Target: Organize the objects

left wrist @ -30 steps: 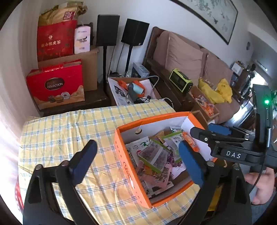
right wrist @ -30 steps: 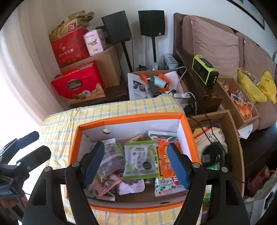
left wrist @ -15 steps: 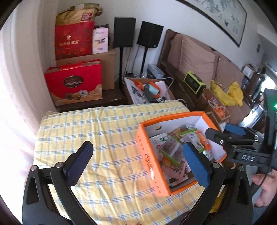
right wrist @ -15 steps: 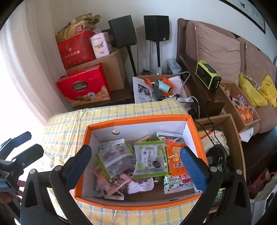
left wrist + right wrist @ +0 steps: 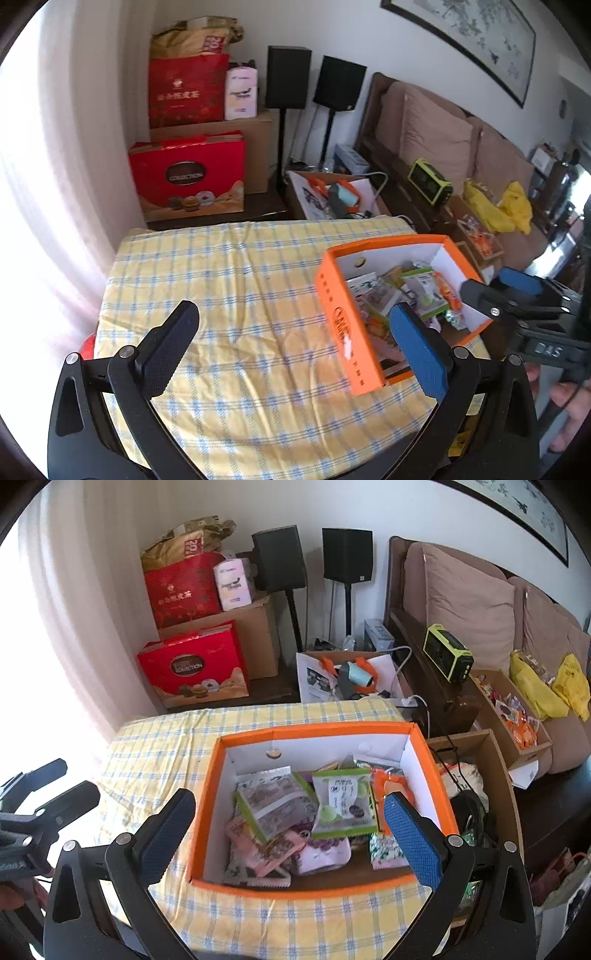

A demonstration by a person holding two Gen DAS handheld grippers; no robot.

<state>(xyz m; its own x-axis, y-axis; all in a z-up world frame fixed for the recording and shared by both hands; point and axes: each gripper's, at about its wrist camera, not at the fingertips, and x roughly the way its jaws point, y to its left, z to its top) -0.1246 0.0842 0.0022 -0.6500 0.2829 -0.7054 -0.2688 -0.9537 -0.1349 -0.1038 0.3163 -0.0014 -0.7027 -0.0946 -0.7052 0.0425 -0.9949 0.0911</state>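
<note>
Where checked cloth wrinkles, rectangular orange cardboard box, crinkly snack pkts.

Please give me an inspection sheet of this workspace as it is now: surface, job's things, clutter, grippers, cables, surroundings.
Surface: table under yellow checked cloth.
Job's things: orange box at the table's right side, snack packets piled inside.
Clutter: nothing seen on the cloth.
Grippers: left gripper and right gripper both open, nothing between fingers.
Cables: white cable behind the table.
Surroundings: red gift box, two speakers, sofa.
</note>
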